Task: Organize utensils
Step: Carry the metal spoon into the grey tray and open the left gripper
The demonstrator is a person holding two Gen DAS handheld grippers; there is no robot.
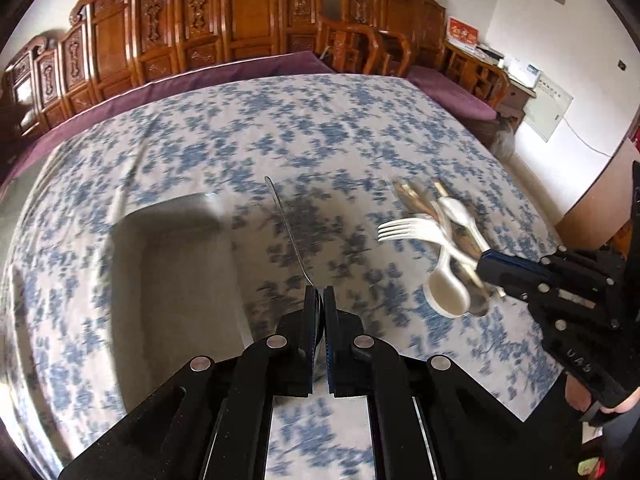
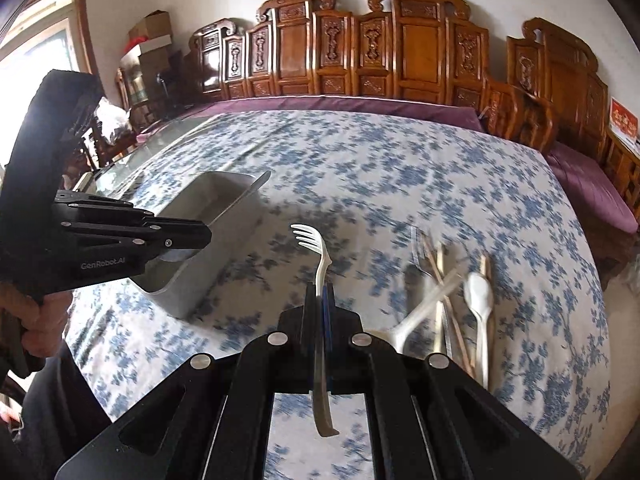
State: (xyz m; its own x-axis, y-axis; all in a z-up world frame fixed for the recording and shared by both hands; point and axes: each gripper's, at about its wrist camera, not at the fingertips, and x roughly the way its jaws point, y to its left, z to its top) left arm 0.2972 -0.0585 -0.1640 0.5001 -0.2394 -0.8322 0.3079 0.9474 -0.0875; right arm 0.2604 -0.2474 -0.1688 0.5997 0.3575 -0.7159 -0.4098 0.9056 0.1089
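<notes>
My left gripper (image 1: 319,294) is shut on a metal utensil (image 1: 286,226) whose thin handle points away, held above the table right of the steel tray (image 1: 132,240). In the right wrist view it (image 2: 206,236) hovers over the tray (image 2: 224,188). My right gripper (image 2: 319,292) is shut on a white plastic fork (image 2: 316,248), tines forward, above the tablecloth. In the left wrist view it (image 1: 482,262) holds the fork (image 1: 408,230) over the pile. The pile has white spoons (image 2: 480,296), chopsticks (image 2: 440,280) and a metal fork (image 2: 418,246).
The table carries a blue floral cloth (image 1: 320,128). Carved wooden chairs (image 2: 400,52) with purple cushions (image 2: 592,188) stand along the far and right sides. A white ladle-like spoon (image 1: 446,292) lies at the near edge of the pile.
</notes>
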